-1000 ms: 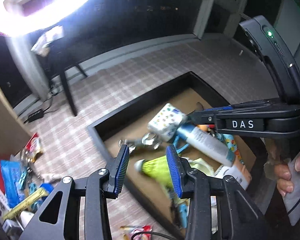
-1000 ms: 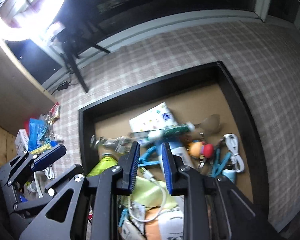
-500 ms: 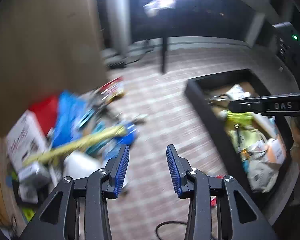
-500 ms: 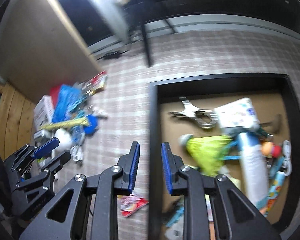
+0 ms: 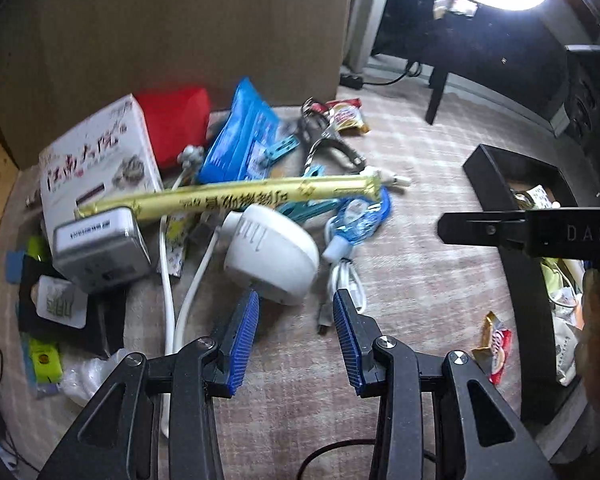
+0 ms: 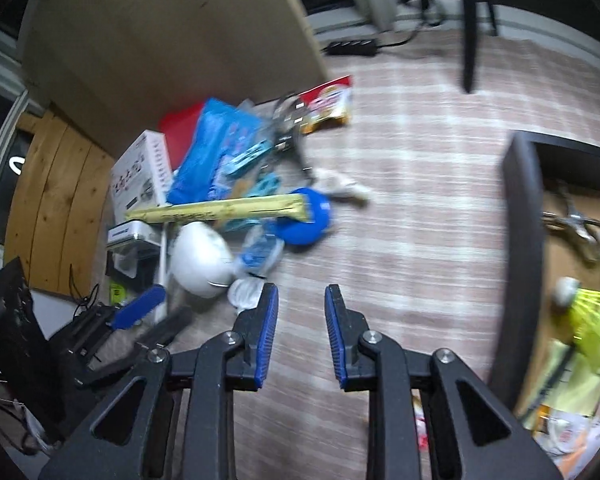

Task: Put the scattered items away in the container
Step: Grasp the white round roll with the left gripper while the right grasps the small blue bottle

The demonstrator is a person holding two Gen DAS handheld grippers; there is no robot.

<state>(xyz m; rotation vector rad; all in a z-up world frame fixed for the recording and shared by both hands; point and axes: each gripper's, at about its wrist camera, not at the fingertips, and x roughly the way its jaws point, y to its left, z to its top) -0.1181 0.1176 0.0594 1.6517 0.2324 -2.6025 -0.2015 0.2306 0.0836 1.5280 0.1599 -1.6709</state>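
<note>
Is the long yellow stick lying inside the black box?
No, the long yellow stick lies on the pile of things on the floor, well apart from the black box.

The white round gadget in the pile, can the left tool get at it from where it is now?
Probably yes. The left tool is open and empty, with the white round gadget just ahead of its fingertips. Nothing lies over its near side, though the gold stick crosses close behind it.

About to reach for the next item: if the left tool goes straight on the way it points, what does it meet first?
Probably the white rounded plastic device, lying just beyond the open left tool, slightly toward its left finger. The coiled white cable lies beside the right finger. Depth is uncertain.
</note>
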